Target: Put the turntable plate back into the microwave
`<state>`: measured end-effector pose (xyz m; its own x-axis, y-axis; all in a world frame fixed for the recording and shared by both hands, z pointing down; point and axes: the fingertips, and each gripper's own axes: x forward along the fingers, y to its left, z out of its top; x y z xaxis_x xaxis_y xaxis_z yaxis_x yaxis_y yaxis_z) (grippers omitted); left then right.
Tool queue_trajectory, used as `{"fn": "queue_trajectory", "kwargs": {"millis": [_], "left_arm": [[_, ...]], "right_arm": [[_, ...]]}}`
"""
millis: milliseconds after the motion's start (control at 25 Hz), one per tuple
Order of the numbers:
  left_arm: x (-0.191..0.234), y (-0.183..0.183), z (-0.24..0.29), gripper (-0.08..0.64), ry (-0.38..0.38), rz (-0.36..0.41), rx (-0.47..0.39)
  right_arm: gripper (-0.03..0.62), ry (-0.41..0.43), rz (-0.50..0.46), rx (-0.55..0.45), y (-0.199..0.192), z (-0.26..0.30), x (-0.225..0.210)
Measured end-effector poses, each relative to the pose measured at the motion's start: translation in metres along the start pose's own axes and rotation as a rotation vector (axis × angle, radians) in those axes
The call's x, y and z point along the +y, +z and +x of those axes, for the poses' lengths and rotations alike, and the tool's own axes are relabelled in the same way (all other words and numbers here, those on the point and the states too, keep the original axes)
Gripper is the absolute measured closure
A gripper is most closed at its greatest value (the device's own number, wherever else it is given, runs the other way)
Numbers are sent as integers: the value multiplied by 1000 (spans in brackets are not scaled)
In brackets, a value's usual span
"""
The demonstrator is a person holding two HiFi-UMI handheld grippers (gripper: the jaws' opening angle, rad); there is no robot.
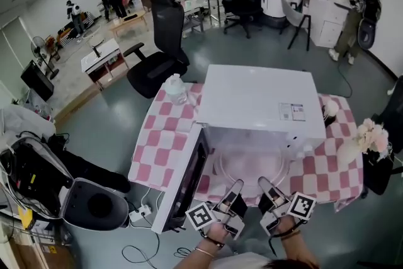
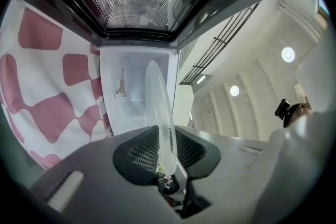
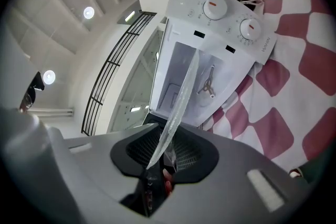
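The clear glass turntable plate (image 1: 252, 167) hangs level in the mouth of the white microwave (image 1: 255, 101), whose door (image 1: 182, 183) stands swung open to the left. My left gripper (image 1: 234, 191) and right gripper (image 1: 267, 189) are each shut on the plate's near rim, side by side. In the left gripper view the plate (image 2: 160, 113) runs edge-on out of the left gripper (image 2: 167, 168) toward the white cavity, where the drive hub (image 2: 121, 86) shows on the floor. In the right gripper view the plate (image 3: 181, 102) is likewise pinched in the right gripper (image 3: 160, 160), with the hub (image 3: 209, 84) beyond it.
The microwave stands on a table with a pink-and-white checked cloth (image 1: 160, 135). A clear bottle (image 1: 176, 90) is at the back left and pale flowers (image 1: 371, 135) at the right edge. The control knobs (image 3: 215, 8) sit beside the cavity. A black office chair (image 1: 160, 60) stands behind the table.
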<state>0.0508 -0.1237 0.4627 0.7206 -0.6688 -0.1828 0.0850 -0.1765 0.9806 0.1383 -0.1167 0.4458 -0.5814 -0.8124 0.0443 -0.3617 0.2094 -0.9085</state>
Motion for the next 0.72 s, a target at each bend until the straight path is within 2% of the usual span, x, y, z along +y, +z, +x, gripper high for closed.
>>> {"fn": "queue_trajectory", "kwargs": {"millis": [200,400,720], "left_arm": [[2,7,10,484,13,60,-1],[2,5,16,483,15,80,-26],[17,6,17,484,40,115,-45]], "right_arm": [[508,16,49,-18,6,6,-12],[517,35,125,-27,10,5,-20],[532,63,190,-22,10,10,-35]]}}
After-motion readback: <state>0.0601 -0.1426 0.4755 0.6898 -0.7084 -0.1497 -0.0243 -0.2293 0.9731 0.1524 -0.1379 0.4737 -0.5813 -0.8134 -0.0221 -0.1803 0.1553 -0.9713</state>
